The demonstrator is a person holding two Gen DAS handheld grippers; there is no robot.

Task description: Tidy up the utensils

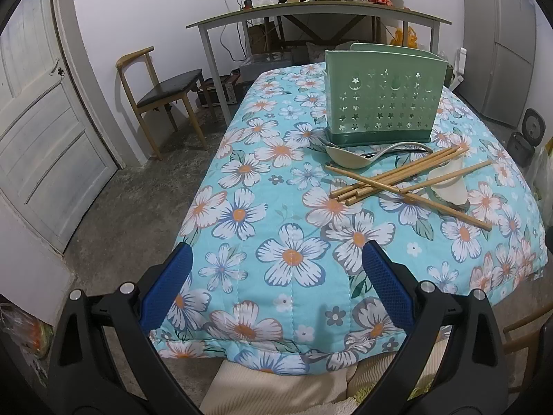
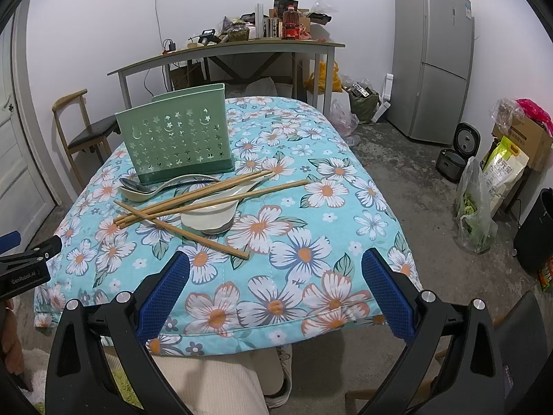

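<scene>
A green perforated utensil holder stands upright on the floral tablecloth. In front of it lie several wooden chopsticks in a crossed pile, two cream ceramic spoons and a metal spoon. My left gripper is open and empty over the near table edge, well short of the pile. My right gripper is open and empty, near the closest chopstick's tip. The left gripper's side shows at the left edge of the right wrist view.
A wooden chair stands left of the table. A cluttered desk is behind. A fridge, rice cooker and bags are on the right floor. A white door is at the left.
</scene>
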